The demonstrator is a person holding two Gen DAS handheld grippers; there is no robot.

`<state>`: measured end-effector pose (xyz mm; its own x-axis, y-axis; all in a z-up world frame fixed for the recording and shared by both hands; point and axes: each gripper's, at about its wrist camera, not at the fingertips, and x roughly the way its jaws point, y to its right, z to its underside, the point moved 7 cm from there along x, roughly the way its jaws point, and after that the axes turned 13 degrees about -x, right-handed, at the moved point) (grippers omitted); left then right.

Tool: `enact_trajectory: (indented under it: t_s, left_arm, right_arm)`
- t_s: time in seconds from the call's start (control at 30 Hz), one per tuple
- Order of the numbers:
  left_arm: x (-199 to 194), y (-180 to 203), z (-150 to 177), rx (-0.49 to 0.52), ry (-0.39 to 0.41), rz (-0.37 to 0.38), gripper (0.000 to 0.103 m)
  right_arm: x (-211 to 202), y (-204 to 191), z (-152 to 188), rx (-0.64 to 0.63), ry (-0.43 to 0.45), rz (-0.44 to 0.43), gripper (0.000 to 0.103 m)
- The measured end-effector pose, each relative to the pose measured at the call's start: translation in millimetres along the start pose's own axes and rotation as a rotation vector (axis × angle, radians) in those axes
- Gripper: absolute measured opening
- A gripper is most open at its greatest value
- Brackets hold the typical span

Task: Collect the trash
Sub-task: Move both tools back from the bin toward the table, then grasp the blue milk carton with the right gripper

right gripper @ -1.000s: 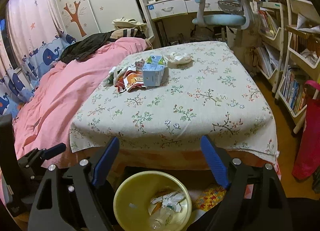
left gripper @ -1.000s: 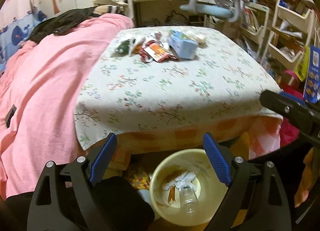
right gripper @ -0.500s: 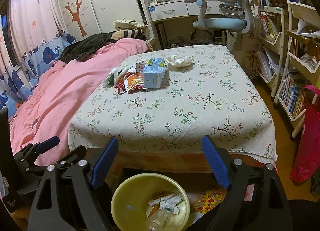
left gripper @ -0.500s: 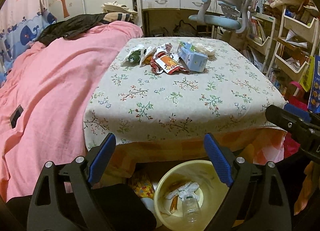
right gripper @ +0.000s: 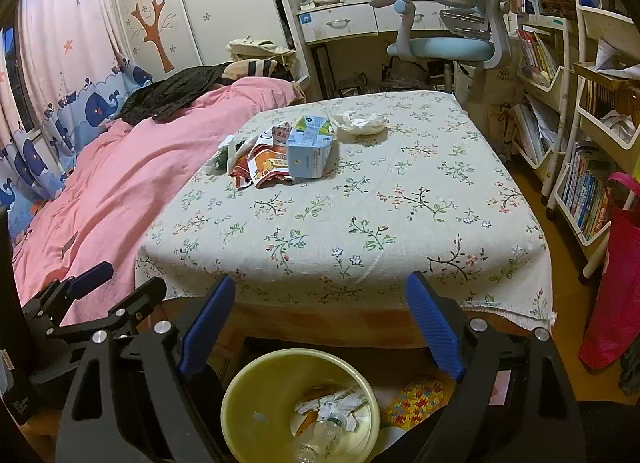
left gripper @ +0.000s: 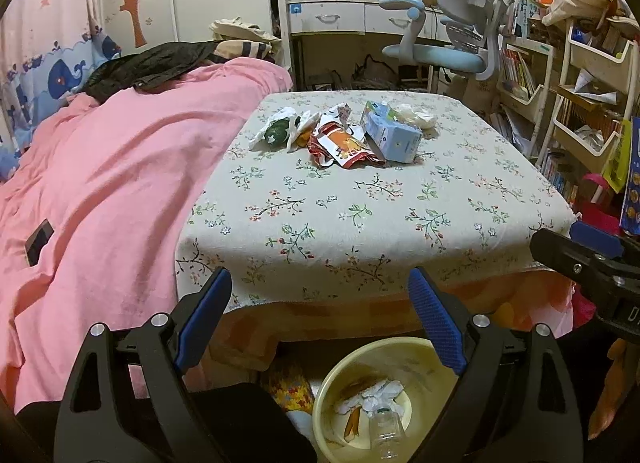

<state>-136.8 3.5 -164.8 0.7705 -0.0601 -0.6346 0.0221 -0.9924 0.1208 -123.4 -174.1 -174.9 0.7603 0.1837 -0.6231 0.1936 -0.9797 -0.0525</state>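
On the table [right gripper: 400, 215], one carton [right gripper: 310, 151], perhaps three wrappers [right gripper: 260, 163], both tools [left gripper: 320, 323] [right gripper: 320, 327] wide open, empty.

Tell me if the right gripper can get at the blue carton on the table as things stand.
Probably yes. The right gripper is open and empty, and the flowered cloth between it and the blue carton lies bare. The carton sits far across the table, so a long reach is needed.

Pink bed [left gripper: 120, 167]; desk chair [left gripper: 452, 35]

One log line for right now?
left tool open, empty | right tool open, empty | wrappers, carton on table | bin part-filled
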Motion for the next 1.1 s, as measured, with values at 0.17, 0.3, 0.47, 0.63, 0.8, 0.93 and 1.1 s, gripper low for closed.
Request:
enact_trajectory:
  t_s: [0.17, 0.3, 0.47, 0.63, 0.8, 0.93, 1.1]
  left_arm:
    - [0.4, -0.6, -1.3, -0.007, 0.003, 0.000, 0.086]
    - [1.4, -2.2, -2.6, -0.023, 0.001, 0.002, 0.086]
    - [2.1, -5.0, -5.8, -0.041, 0.007, 0.000, 0.087]
    - [3.4, -7.9, -8.7, -0.059, 0.007, -0.004, 0.088]
    - [2.5, -11.5, -17.7, -0.079, 0.028, -0.010, 0.089]
    - [4.0, -16.2, -26.6, -0.103, 0.033, -0.013, 0.089]
    - [6.4, -27.3, -40.5, -0.139, 0.034, -0.037, 0.090]
  right_arm:
    - [-0.1, -0.2, -0.3, 0.000, -0.001, 0.000, 0.084]
    - [0.3, 0.5, -0.3, 0.000, -0.001, 0.001, 0.084]
    - [1.2, -0.2, -0.5, 0.002, -0.002, 0.002, 0.084]
    - [3.7, -1.0, -0.7, 0.000, -0.005, 0.002, 0.084]
    - [6.3, -0.7, 0.0, 0.009, -0.009, 0.000, 0.084]
    - [9.3, -1.8, -0.7, 0.016, -0.015, -0.006, 0.084]
    - [13.8, -1.5, -3.7, 0.030, -0.024, -0.023, 0.084]
